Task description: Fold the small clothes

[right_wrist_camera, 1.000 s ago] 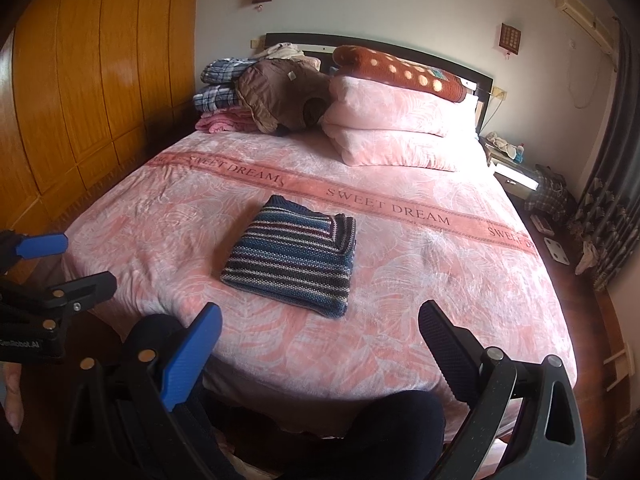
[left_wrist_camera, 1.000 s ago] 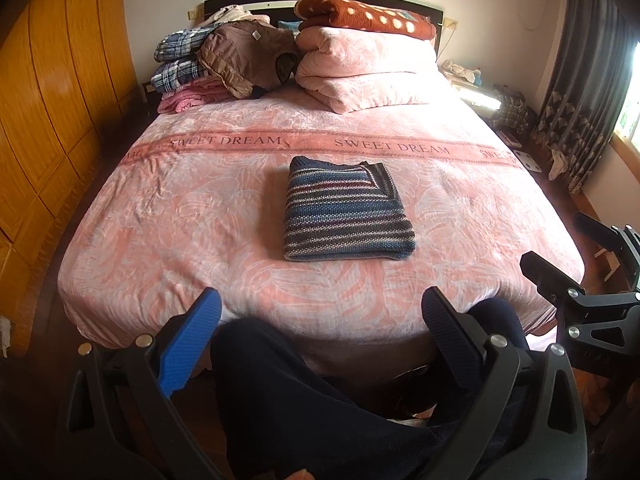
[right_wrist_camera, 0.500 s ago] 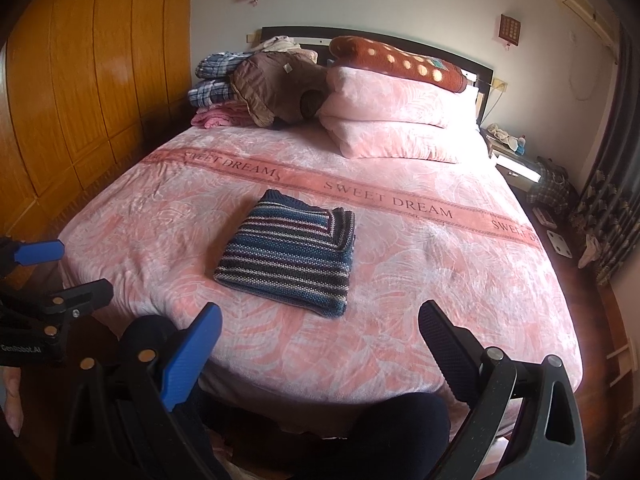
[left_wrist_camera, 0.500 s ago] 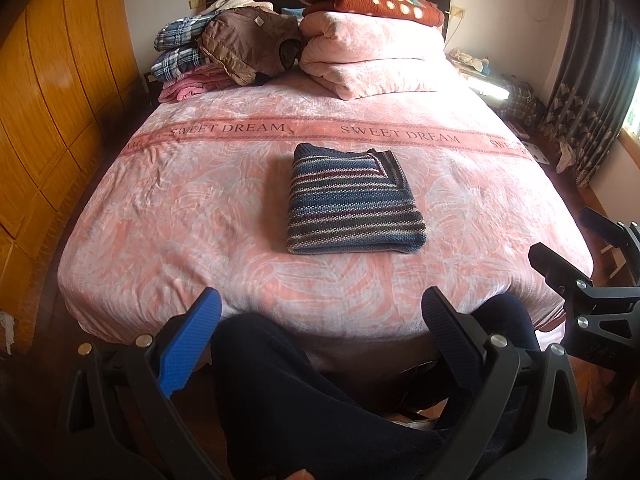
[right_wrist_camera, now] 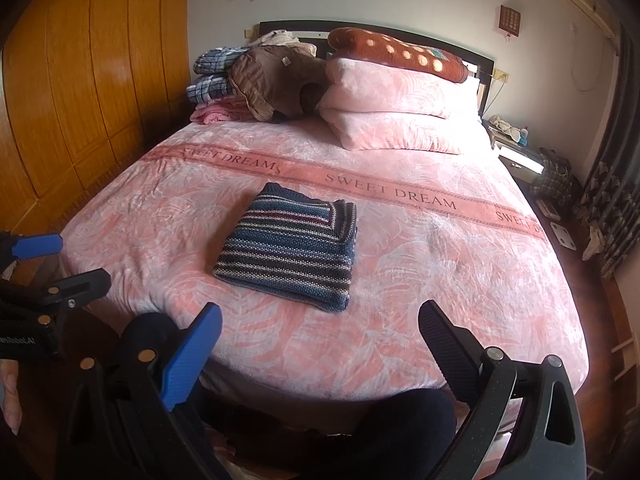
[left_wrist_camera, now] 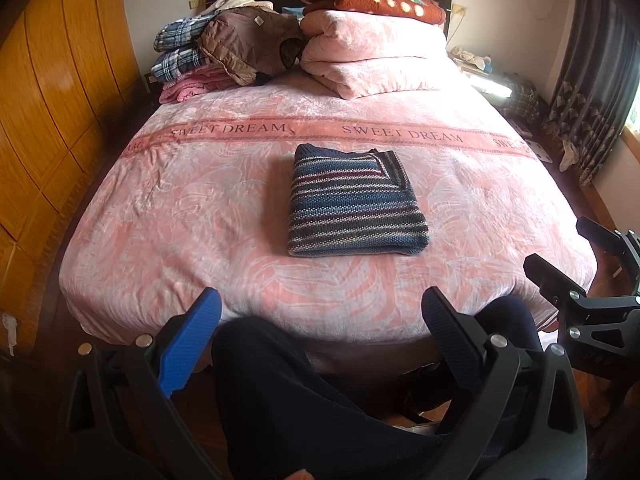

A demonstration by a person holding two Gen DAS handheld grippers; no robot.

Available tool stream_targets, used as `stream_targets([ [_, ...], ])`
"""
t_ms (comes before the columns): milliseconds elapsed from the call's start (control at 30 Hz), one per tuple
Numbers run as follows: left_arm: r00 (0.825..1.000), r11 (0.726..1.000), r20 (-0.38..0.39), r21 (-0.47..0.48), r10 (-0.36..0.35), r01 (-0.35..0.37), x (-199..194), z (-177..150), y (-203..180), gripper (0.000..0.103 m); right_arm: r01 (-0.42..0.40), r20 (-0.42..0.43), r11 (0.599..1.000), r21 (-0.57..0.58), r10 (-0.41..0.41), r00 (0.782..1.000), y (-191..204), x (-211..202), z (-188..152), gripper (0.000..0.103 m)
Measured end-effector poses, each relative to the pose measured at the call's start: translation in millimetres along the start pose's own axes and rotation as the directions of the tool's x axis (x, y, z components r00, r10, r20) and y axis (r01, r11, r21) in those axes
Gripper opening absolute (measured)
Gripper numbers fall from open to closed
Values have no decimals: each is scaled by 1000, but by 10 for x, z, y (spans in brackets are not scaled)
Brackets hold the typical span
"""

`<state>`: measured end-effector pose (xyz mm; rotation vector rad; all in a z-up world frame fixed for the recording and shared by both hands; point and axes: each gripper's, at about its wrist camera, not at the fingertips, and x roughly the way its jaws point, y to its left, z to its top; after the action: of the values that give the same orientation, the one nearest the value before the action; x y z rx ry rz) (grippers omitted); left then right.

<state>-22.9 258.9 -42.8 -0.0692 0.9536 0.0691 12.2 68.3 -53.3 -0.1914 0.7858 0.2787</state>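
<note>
Both the left gripper (left_wrist_camera: 320,320) and right gripper (right_wrist_camera: 320,332), jaws wide and empty, edge closer to the bed (left_wrist_camera: 160,208), its striped sweater (left_wrist_camera: 352,204) already folded.

Sweater (left_wrist_camera: 352,204): blue, maroon, grey & cream stripes. Bedspread (left_wrist_camera: 200,216): pink w/ white leaf print, darker band w/ black lettering. Blanket (left_wrist_camera: 372,0): rust-red, pale dots. Jacket (left_wrist_camera: 252,40): brown. Shirts (left_wrist_camera: 176,50): blue-white plaid. Wardrobe (left_wrist_camera: 44,92): orange wood. Left gripper (left_wrist_camera: 320,312): one blue pad, one black.
</note>
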Motion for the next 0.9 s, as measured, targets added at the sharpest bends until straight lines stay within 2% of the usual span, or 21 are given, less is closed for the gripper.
stream_targets([
  [900, 1000, 1000, -1, 4, 3, -3, 43, 40, 12, 100, -2, -1, 1000, 3, 2, 1000, 6, 26, -10, 99],
])
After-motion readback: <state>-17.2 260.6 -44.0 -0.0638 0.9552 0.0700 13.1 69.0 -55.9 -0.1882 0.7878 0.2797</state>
